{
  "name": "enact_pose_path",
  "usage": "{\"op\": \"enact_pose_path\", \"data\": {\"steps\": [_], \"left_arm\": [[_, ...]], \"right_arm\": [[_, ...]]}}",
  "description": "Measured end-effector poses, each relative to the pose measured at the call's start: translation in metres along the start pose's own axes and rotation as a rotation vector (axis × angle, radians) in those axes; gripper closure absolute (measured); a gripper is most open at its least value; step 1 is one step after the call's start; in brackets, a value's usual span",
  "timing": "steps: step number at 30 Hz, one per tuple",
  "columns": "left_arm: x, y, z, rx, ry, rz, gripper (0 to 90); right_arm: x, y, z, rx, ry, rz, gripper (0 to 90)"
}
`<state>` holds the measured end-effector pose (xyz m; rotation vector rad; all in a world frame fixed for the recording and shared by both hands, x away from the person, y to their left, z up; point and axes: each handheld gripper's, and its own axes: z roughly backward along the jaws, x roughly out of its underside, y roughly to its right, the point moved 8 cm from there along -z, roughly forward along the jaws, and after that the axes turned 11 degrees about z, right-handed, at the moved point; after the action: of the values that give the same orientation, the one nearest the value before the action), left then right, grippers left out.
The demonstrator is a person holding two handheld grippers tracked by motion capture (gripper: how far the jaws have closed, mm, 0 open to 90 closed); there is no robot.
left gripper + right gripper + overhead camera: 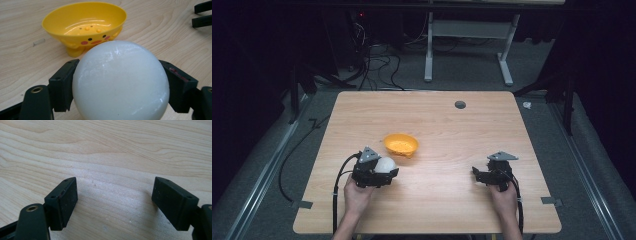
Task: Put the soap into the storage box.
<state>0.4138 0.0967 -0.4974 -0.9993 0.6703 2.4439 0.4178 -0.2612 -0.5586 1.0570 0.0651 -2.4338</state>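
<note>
A white ball point(120, 82) sits clamped between the two black jaws of my left gripper point(384, 167), which is shut on it. In the high view the white ball point(386, 164) hangs just left of and below a yellow bowl point(401, 144). In the left gripper view the yellow bowl point(85, 25) has a chick face and stands upright on small feet, just beyond the ball and with nothing in it. My right gripper point(477, 175) rests at the table's right side, its jaws wide apart over bare wood point(112, 192) with nothing between them.
The wooden table point(437, 200) has a small round grey cap point(460, 104) near its far edge. The other gripper's jaw tips point(202, 15) show at the upper right of the left gripper view. Cables and a desk frame point(467, 45) lie on the floor beyond.
</note>
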Motion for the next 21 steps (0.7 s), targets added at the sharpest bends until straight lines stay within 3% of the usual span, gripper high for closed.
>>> {"op": "enact_pose_path", "data": {"steps": [21], "left_arm": [[-0.034,0.004,-0.01,0.01,-0.019,-0.034,23.5]], "right_arm": [[0.0,0.0,0.0,0.0,0.0,0.0,21.6]]}}
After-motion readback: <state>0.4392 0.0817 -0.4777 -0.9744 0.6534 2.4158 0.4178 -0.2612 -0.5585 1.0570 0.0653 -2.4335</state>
